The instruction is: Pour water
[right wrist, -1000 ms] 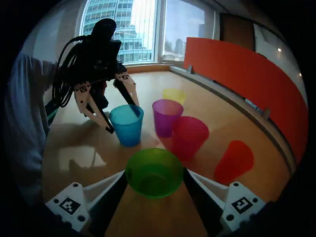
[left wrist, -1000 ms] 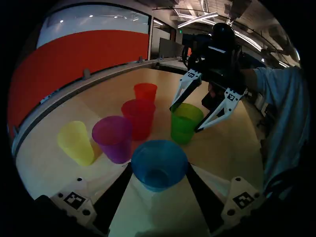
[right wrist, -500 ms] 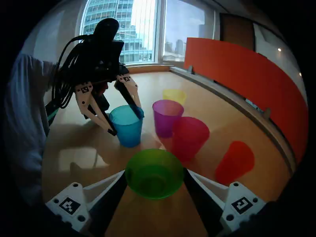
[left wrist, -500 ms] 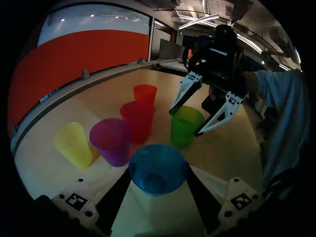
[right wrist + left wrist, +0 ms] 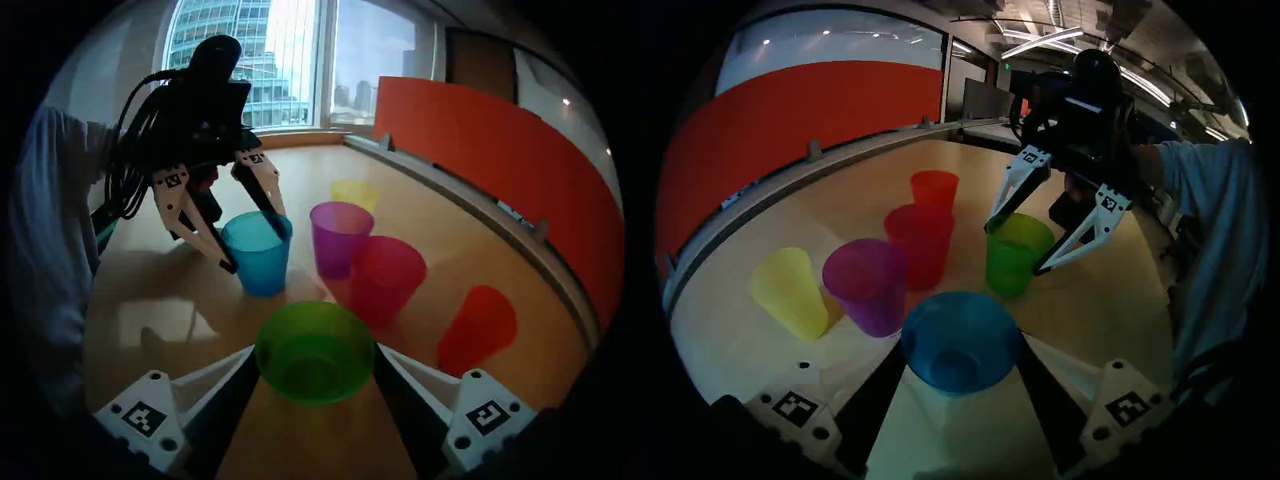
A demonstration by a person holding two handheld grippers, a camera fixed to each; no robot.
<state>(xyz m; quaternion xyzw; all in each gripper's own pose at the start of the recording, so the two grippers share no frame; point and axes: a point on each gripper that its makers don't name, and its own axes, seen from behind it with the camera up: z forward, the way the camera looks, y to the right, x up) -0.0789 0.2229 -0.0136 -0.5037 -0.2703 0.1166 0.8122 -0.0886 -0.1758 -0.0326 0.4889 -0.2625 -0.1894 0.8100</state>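
The left gripper [image 5: 255, 249] fingers clamp the blue cup [image 5: 960, 340] and the right gripper [image 5: 1014, 248] fingers the green cup [image 5: 314, 360], both upright on the table [image 5: 1104, 304], likely to stop spills before pouring.

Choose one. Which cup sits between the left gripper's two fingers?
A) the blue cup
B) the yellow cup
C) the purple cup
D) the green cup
A: the left gripper has its fingers pressed on either side of the blue cup, while the green cup is held by the right gripper.
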